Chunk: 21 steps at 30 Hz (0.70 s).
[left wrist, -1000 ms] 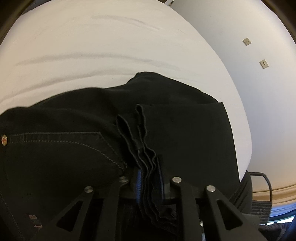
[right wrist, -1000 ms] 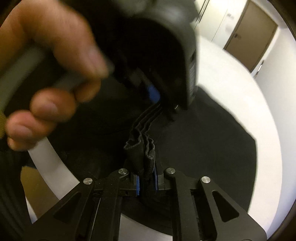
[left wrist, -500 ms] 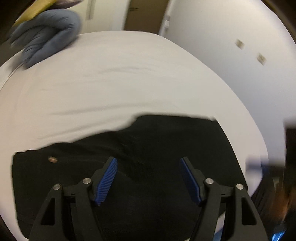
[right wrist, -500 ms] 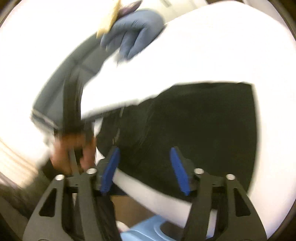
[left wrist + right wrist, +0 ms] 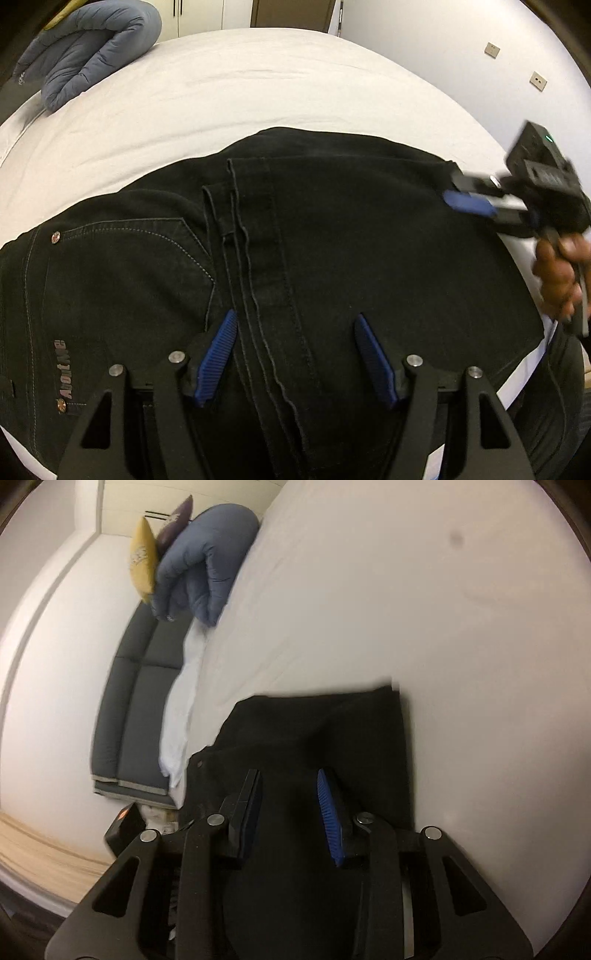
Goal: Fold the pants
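Black pants point(image 5: 332, 240) lie folded on the white bed point(image 5: 240, 85), the leg hems laid over the seat next to a back pocket point(image 5: 129, 266). My left gripper point(image 5: 295, 325) is open and empty just above the hems. My right gripper point(image 5: 290, 775) is open and empty over the pants' right part point(image 5: 314, 731). In the left wrist view the right gripper point(image 5: 476, 201) shows at the pants' right edge, held by a hand point(image 5: 557, 273).
A rolled blue-grey duvet point(image 5: 85, 55) lies at the far left end of the bed, with a yellow cushion point(image 5: 142, 561) beside it. A dark grey padded bench point(image 5: 136, 709) stands along the bed's side. A wall point(image 5: 461, 48) lies to the right.
Both grippers let go of the bunched hems and opened. They drew back above the pants, which now lie flat and folded on the bed.
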### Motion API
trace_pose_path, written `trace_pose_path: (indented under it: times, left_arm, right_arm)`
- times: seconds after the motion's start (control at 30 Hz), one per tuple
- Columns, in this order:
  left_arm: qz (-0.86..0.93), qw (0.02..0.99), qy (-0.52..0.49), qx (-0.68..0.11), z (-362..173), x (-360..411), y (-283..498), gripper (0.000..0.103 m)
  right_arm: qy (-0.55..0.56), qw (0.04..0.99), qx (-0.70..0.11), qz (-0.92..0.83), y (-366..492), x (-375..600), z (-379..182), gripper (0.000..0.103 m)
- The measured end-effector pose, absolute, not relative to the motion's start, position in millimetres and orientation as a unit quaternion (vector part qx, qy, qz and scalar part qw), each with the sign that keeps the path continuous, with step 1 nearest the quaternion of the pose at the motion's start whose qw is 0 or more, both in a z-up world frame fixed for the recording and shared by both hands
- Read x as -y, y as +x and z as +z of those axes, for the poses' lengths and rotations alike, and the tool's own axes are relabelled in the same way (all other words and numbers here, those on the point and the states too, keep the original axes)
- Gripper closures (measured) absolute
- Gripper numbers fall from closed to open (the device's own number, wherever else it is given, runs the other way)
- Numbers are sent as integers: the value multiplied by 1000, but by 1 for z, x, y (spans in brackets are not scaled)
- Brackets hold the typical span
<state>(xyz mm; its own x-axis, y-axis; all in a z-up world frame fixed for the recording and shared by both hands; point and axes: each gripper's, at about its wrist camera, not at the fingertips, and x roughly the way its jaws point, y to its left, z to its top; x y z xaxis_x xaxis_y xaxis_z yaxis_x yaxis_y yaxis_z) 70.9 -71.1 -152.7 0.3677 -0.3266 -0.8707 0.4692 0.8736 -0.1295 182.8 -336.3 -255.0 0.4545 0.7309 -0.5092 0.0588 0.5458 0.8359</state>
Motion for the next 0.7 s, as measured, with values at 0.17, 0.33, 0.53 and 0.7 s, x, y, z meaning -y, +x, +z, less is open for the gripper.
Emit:
trace_pose_path:
  times: [0.17, 0.33, 0.53, 0.7]
  left_arm:
    - [-242, 822, 65, -511, -154, 72, 68, 34]
    - [-239, 824, 61, -510, -156, 64, 81, 34]
    - [-240, 825, 56, -509, -154, 59, 84, 34]
    - [-240, 825, 50, -508, -153, 57, 84, 35]
  right_arm:
    - [375, 741, -497, 253, 114, 293, -247, 73]
    - [365, 746, -497, 252, 45, 263, -231, 73]
    - [315, 761, -512, 242, 7, 257, -190, 73]
    - [359, 778, -446, 258, 32, 263, -140, 73]
